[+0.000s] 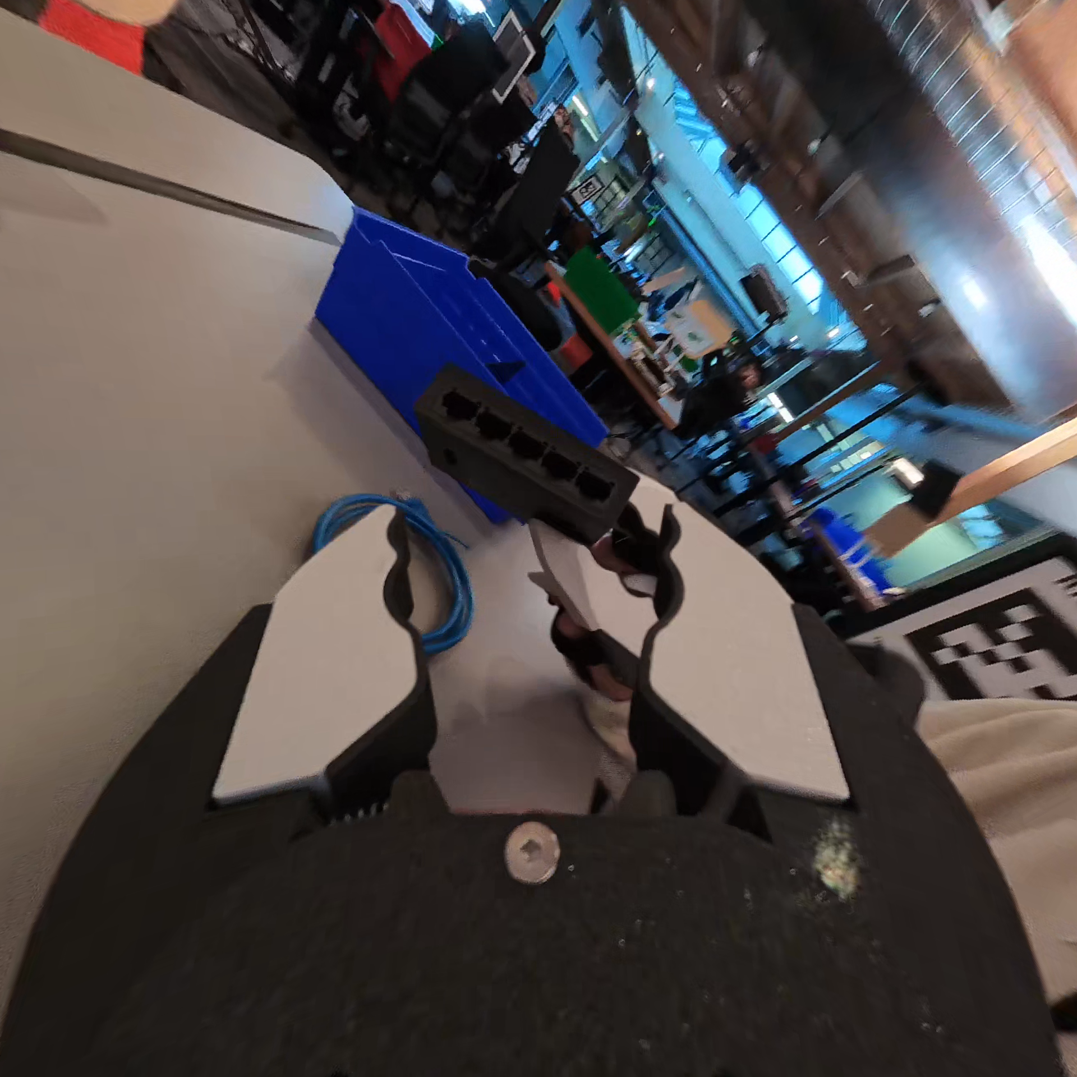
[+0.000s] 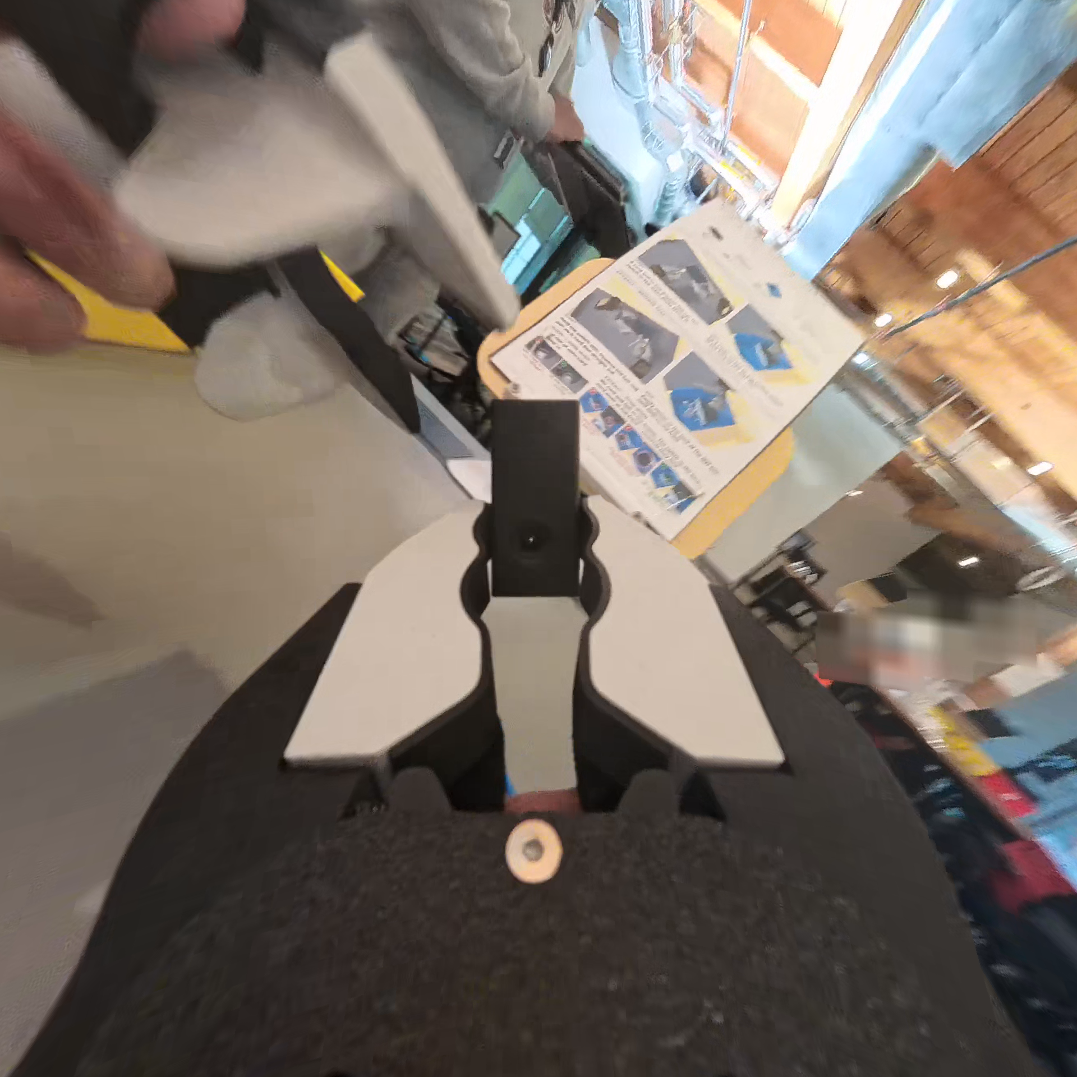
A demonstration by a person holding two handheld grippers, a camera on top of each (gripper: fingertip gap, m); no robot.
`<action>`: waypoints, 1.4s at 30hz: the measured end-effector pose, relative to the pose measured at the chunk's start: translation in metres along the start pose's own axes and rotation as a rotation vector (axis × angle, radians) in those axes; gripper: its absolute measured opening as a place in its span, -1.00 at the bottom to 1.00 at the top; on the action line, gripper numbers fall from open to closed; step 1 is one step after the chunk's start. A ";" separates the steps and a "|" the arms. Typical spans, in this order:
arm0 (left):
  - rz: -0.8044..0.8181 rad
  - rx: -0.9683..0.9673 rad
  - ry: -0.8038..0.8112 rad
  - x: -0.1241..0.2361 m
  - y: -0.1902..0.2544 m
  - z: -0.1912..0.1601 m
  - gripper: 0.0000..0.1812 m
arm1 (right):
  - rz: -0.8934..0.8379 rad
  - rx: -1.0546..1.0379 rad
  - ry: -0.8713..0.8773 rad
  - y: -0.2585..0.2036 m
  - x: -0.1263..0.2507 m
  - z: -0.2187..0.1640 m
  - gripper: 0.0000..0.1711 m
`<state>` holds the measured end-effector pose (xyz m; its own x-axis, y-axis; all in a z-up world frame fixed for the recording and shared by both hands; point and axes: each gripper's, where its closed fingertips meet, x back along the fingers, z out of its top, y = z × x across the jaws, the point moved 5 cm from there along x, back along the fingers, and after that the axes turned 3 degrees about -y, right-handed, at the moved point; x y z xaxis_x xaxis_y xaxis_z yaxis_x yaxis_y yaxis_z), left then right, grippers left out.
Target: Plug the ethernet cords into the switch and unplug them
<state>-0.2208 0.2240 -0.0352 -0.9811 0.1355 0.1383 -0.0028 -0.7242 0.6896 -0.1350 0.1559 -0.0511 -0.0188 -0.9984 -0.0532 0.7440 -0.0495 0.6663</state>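
Right claw [image 2: 533, 559] clamping switch [image 2: 535, 466], tilted

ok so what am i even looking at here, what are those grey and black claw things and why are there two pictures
Each picture comes from a camera mounted on a hand-held gripper, looking forward along its two grey fingers. A person holds one in each hand; there is no robot arm.

The left wrist view shows the left gripper, open and holding nothing. Beyond it, on a pale table, lie a coiled blue ethernet cord and a blue bin. The black switch, with its row of empty ports, is lifted off the table by the other gripper.

The right wrist view shows the right gripper shut on that same switch, seen end-on. The blurred grey shape at upper left is the left gripper. Behind stands a board with an illustrated sheet.
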 end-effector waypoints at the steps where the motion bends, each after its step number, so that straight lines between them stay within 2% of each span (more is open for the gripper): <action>1: -0.022 0.049 0.002 0.003 -0.001 0.000 -0.10 | -0.026 0.062 0.008 -0.002 0.000 0.000 -0.68; 5: -0.155 0.244 -0.018 0.005 -0.007 -0.013 -0.04 | -0.080 0.348 0.073 -0.020 0.004 0.013 -0.68; 7: -0.257 0.326 -0.028 0.005 -0.006 -0.019 -0.08 | -0.089 0.484 0.106 -0.033 0.006 0.018 -0.68; 9: -0.336 0.353 -0.024 0.007 -0.003 -0.020 -0.37 | -0.080 0.604 0.153 -0.047 0.010 0.022 -0.68; 10: -0.315 0.339 -0.031 0.008 -0.006 -0.022 -0.54 | -0.090 0.631 0.167 -0.051 0.012 0.024 -0.68; 12: -0.260 0.276 -0.047 0.011 -0.013 -0.025 -0.60 | -0.061 0.639 0.147 -0.054 0.011 0.024 -0.68; 15: -0.144 0.170 -0.111 0.013 -0.026 -0.028 -0.68 | 0.187 0.458 0.088 -0.068 0.013 0.013 -0.60; 17: 0.007 0.000 -0.153 0.020 -0.038 -0.025 -0.70 | 0.397 0.243 0.075 -0.076 0.022 0.011 -0.80; 18: 0.089 -0.101 -0.208 0.024 -0.044 -0.025 -0.70 | 0.491 0.128 0.075 -0.076 0.025 0.013 -0.75; 20: 0.197 -0.304 -0.334 0.028 -0.047 -0.030 -0.70 | 0.565 -0.087 0.014 -0.060 0.018 0.014 -0.68; 21: 0.217 -0.399 -0.385 0.028 -0.043 -0.033 -0.70 | 0.633 -0.180 -0.031 -0.054 0.015 0.011 -0.66; 22: 0.205 -0.485 -0.433 0.027 -0.037 -0.038 -0.70 | 0.722 -0.249 -0.079 -0.053 0.012 0.007 -0.53; 23: 0.180 -0.560 -0.479 0.024 -0.029 -0.043 -0.70 | 0.803 -0.277 -0.114 -0.056 0.012 0.002 -0.36; 24: 0.191 -0.645 -0.530 0.023 -0.027 -0.049 -0.70 | 0.847 -0.261 -0.127 -0.059 0.013 -0.004 -0.32; 26: 0.154 -0.763 -0.623 0.024 -0.021 -0.059 -0.70 | 0.815 -0.220 -0.060 -0.059 0.016 -0.010 -0.51; 28: 0.096 -0.777 -0.675 0.027 -0.015 -0.066 -0.70 | 0.775 -0.240 -0.005 -0.057 0.016 -0.011 -0.42; 32: 0.036 -0.851 -0.748 0.028 -0.007 -0.081 -0.70 | 0.884 -0.263 0.012 -0.065 0.020 -0.011 -0.37; 34: 0.009 -0.880 -0.734 0.023 0.001 -0.084 -0.70 | 0.955 -0.257 0.029 -0.074 0.024 -0.008 -0.49; 35: 0.025 -0.910 -0.723 0.021 0.002 -0.084 -0.70 | 0.985 -0.256 0.037 -0.076 0.026 -0.008 -0.62; 38: 0.026 -0.939 -0.620 0.020 0.008 -0.077 -0.68 | 0.994 -0.303 0.081 -0.069 0.025 -0.006 -0.66; 40: -0.028 -0.899 -0.535 0.025 0.013 -0.071 -0.59 | 0.986 -0.337 0.129 -0.060 0.025 -0.006 -0.67; 42: -0.089 -0.794 -0.477 0.029 0.013 -0.065 -0.40 | 1.012 -0.434 0.179 -0.048 0.028 -0.007 -0.67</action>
<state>-0.2621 0.1750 -0.0685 -0.7878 0.3487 0.5077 -0.3787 -0.9243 0.0472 -0.1668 0.1310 -0.0897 0.7987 -0.5531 0.2370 0.5328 0.8331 0.1487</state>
